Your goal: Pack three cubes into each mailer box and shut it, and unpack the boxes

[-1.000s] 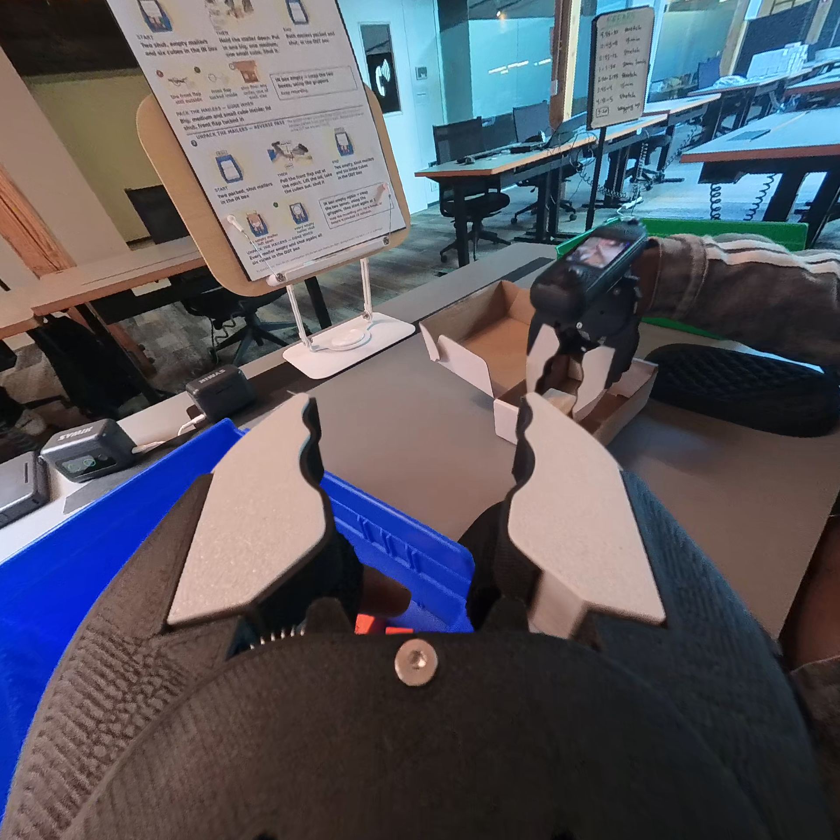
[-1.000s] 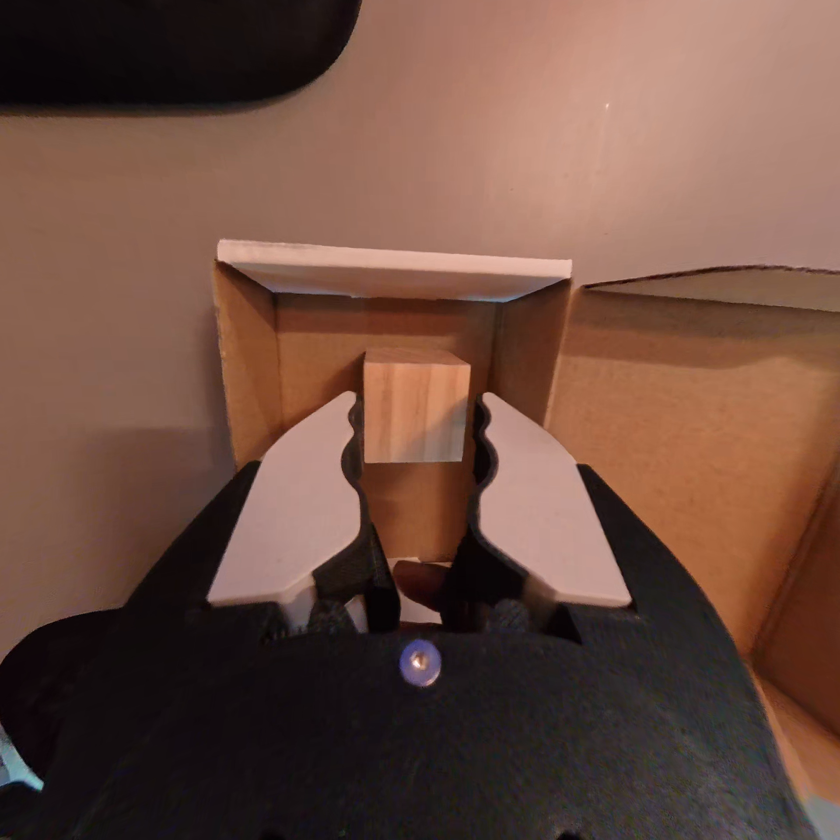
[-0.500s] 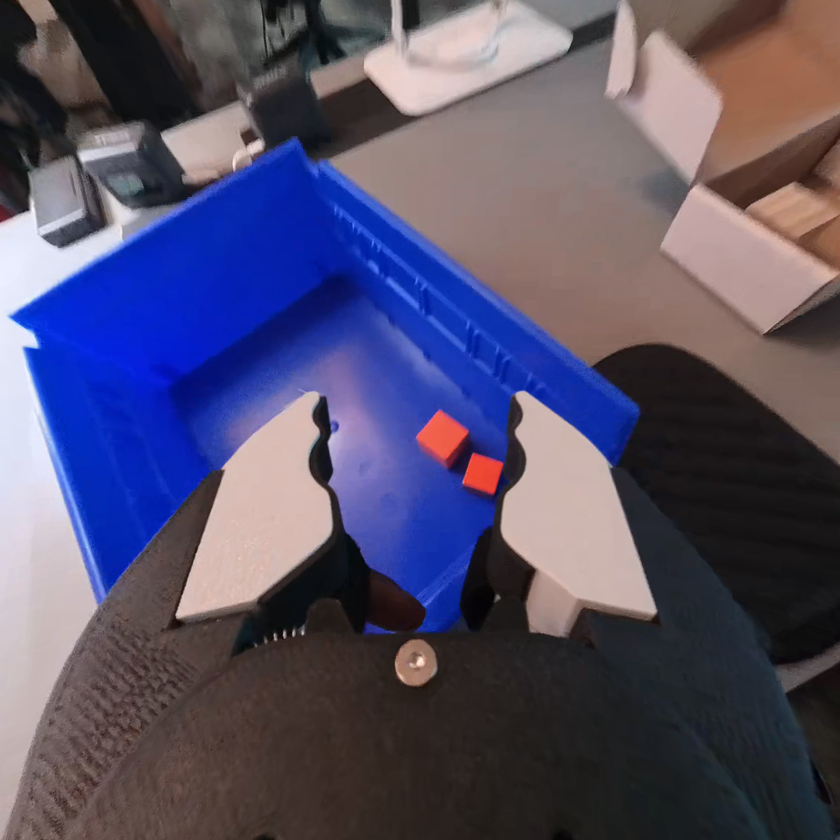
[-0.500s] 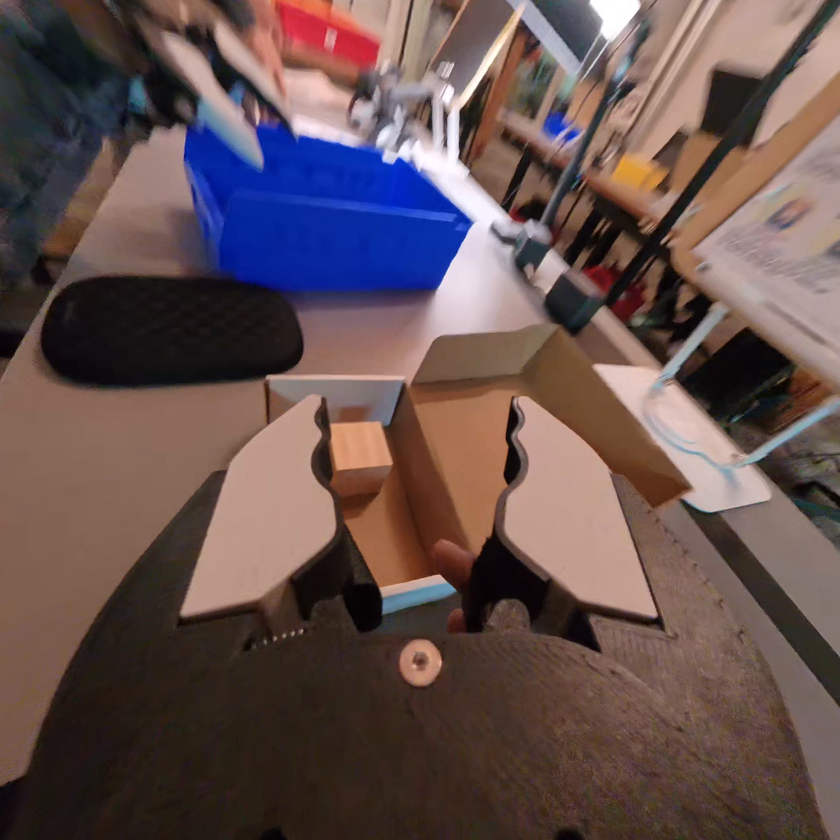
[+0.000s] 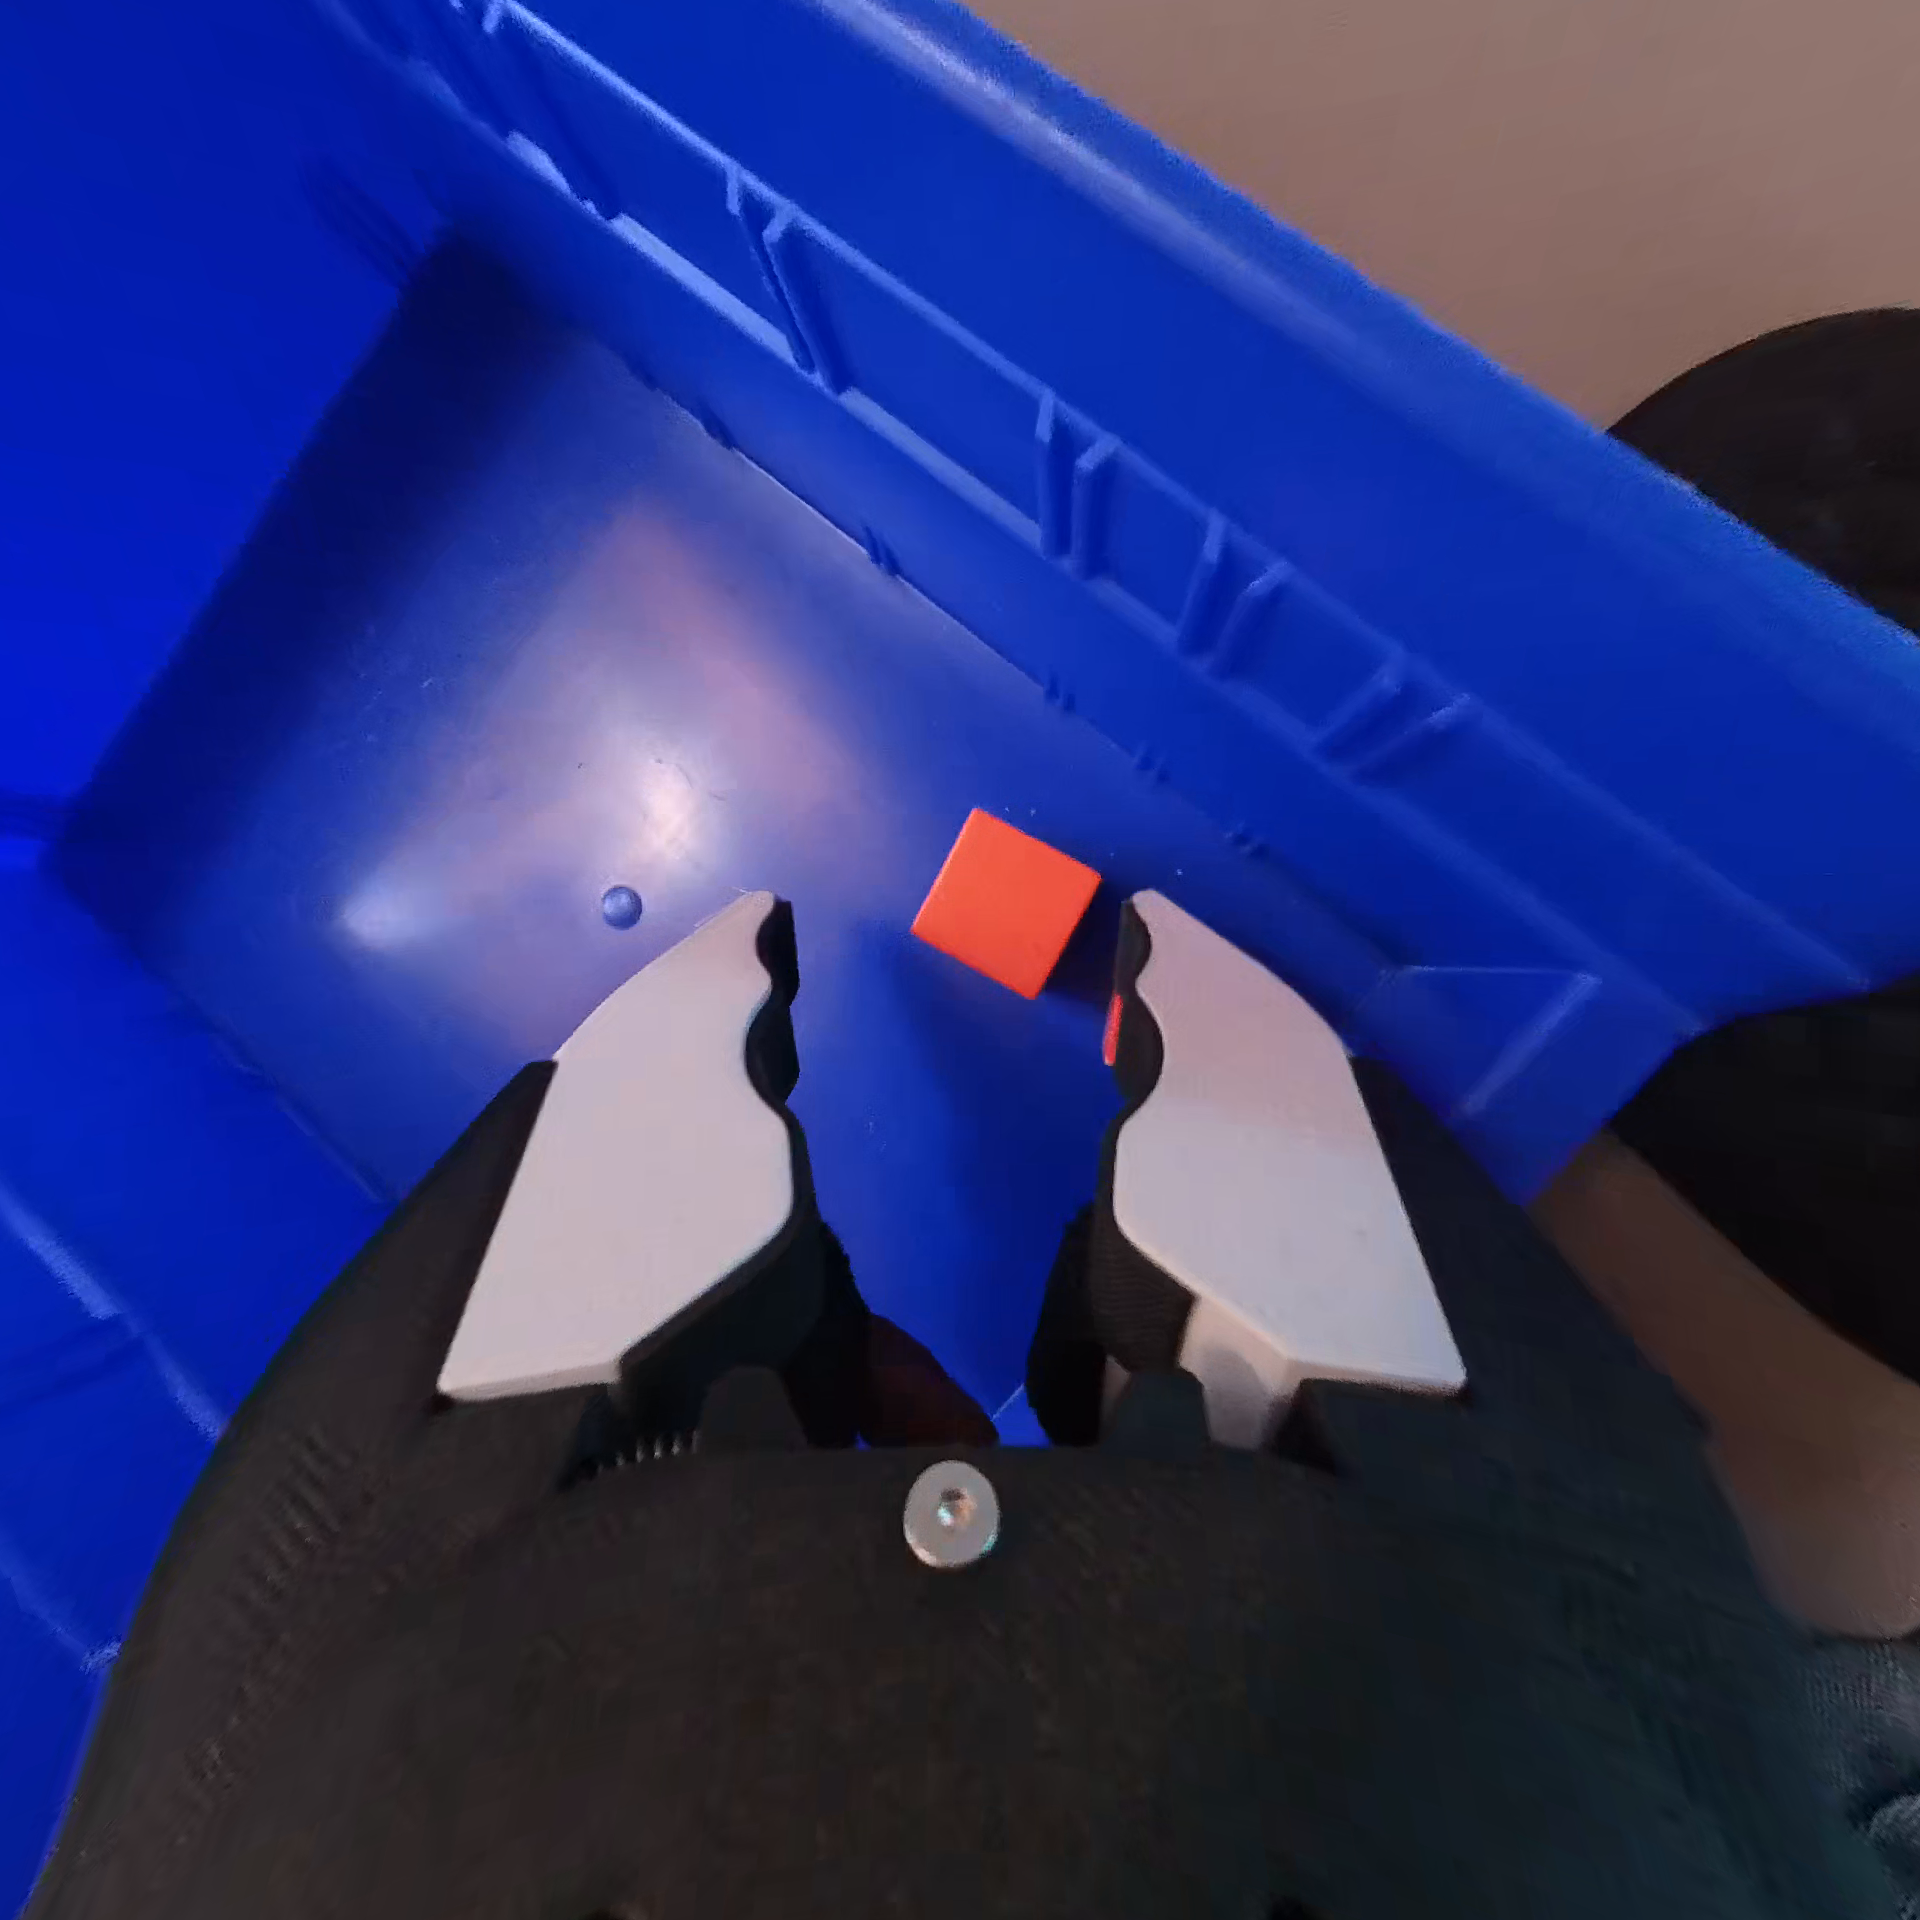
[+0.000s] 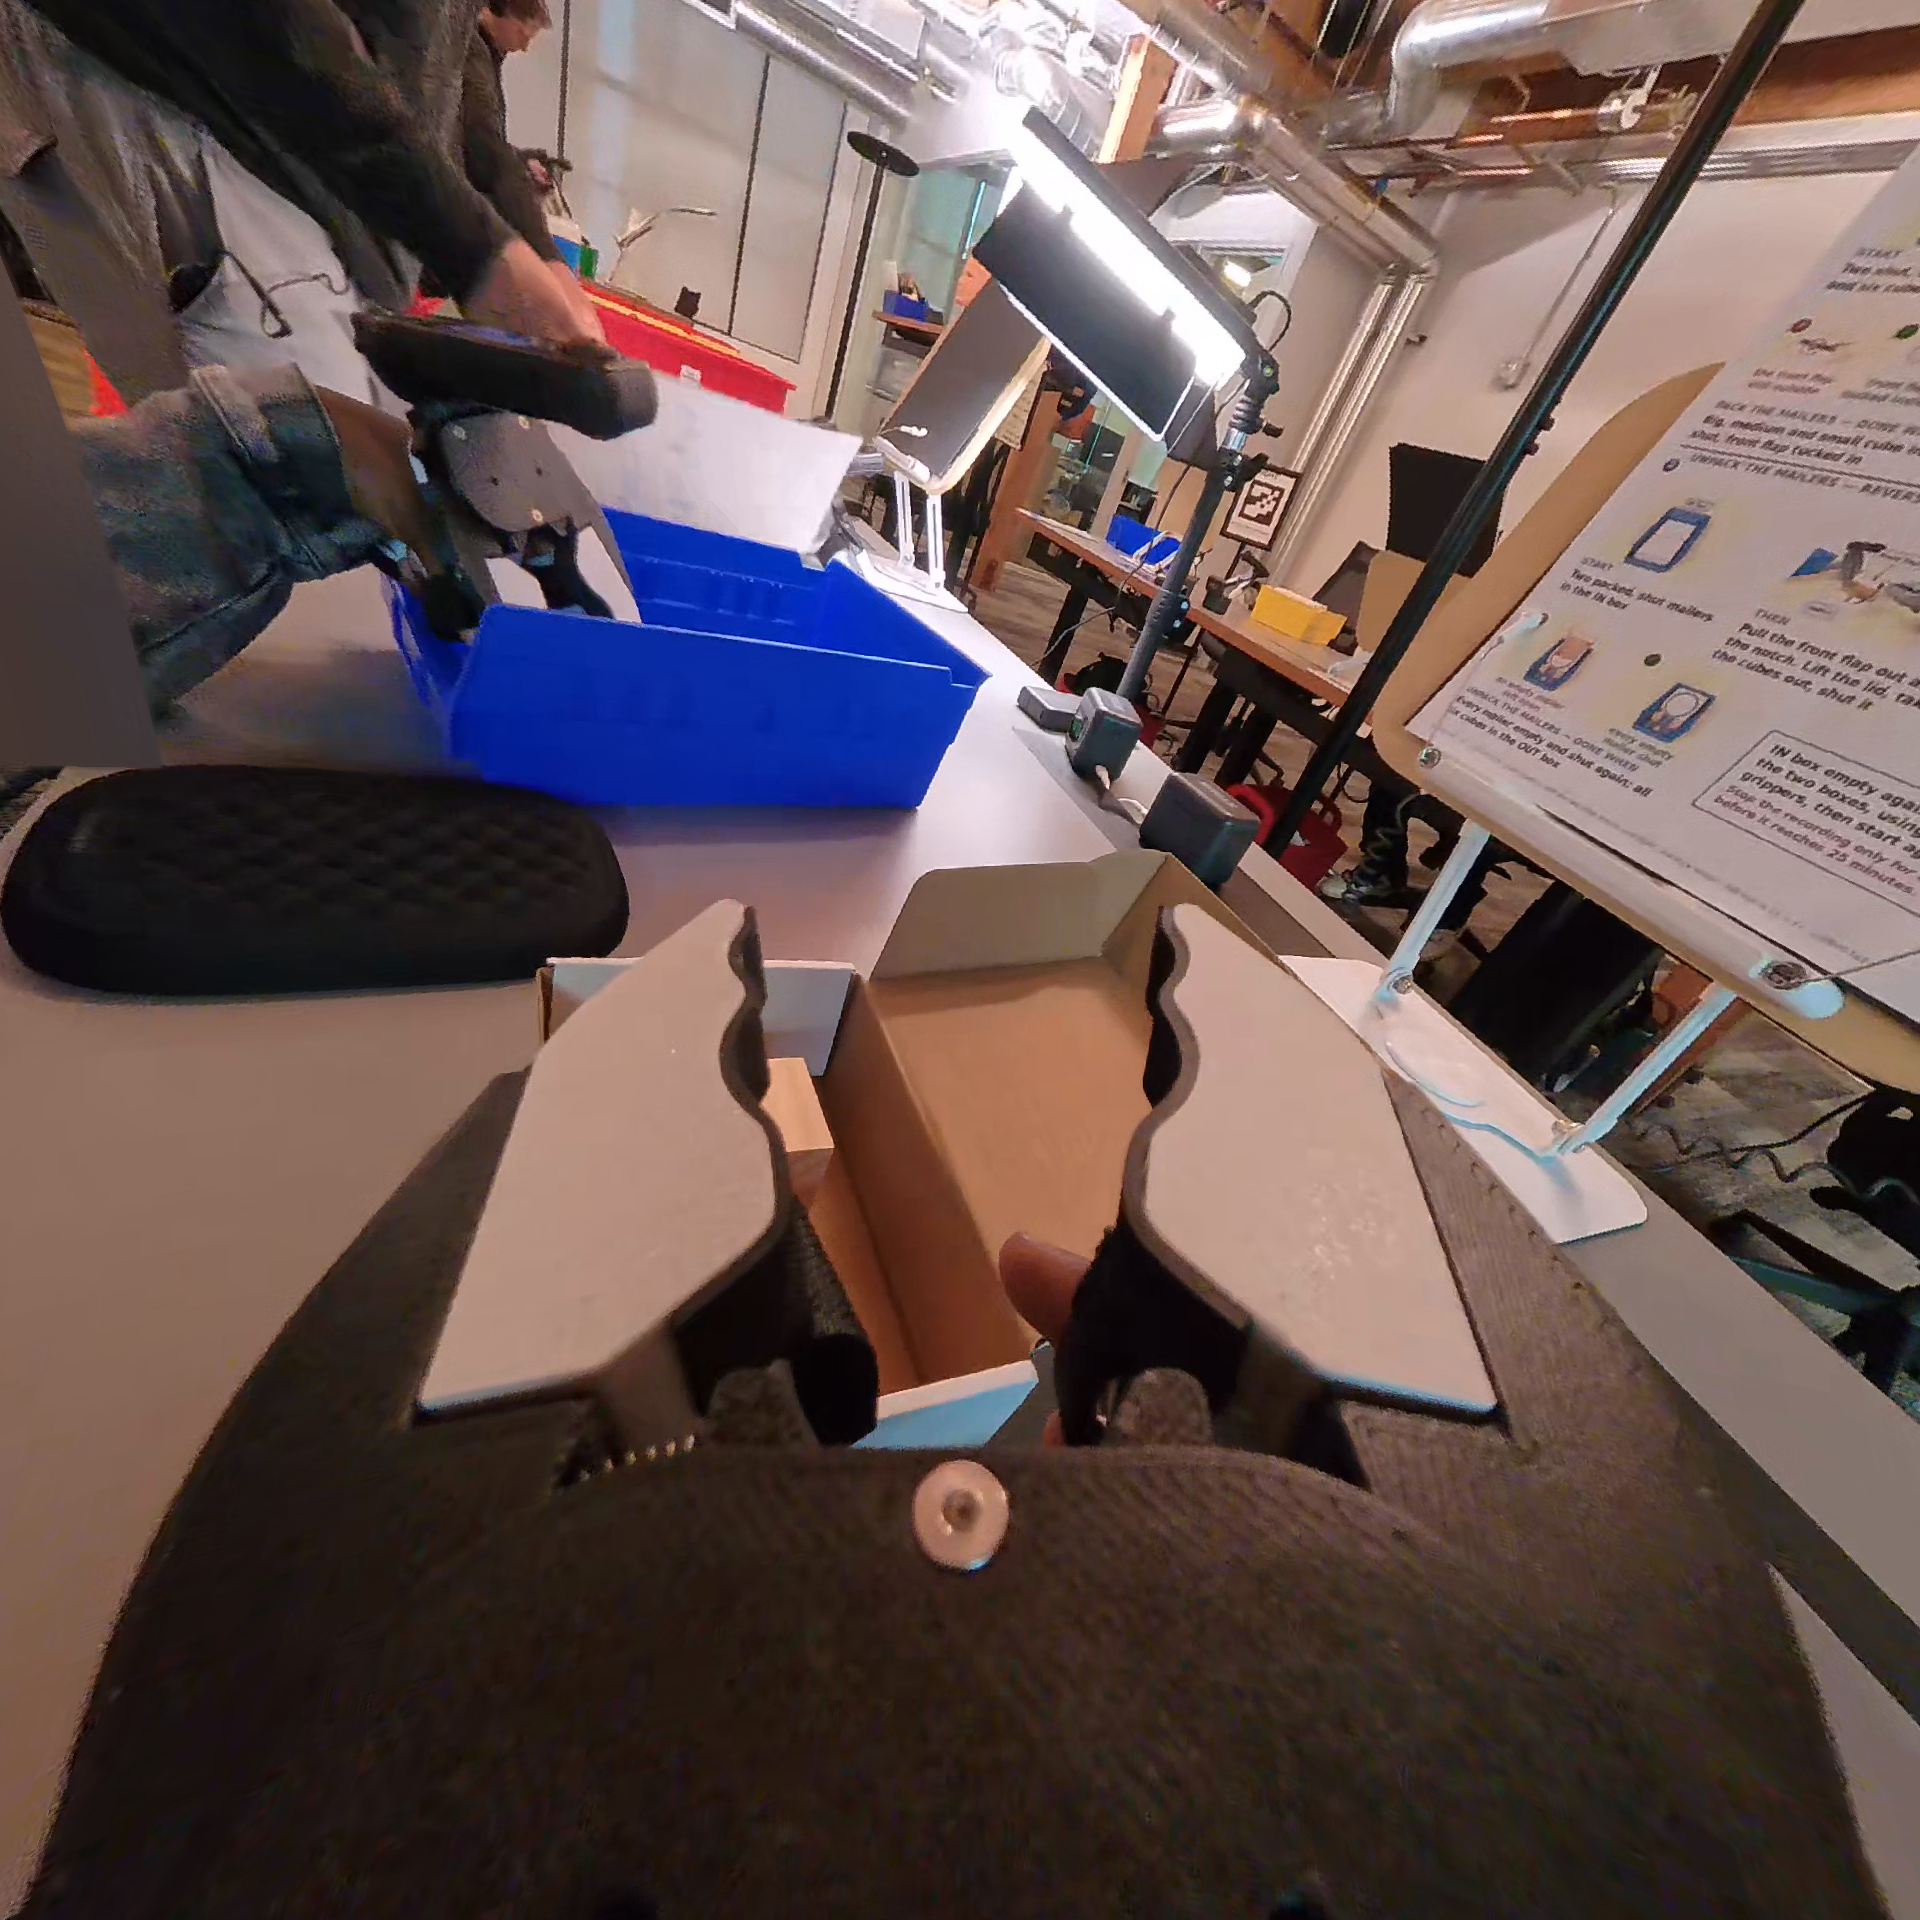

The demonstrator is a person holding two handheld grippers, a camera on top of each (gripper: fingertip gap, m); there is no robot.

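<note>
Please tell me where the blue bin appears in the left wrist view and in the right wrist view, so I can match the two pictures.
Left wrist view: the blue bin fills most of the picture, seen from above.
Right wrist view: the same bin stands at centre left, past the mailer box.
Shared landmark: the black pad beside the bin.

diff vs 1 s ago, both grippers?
The left gripper swung from over the table down into the blue bin, jaws open, closing in on the red cube; a second red cube peeks past its right finger. The right gripper let go of the wooden cube, backed out of the mailer box and opened wider. The box stays open.
</note>
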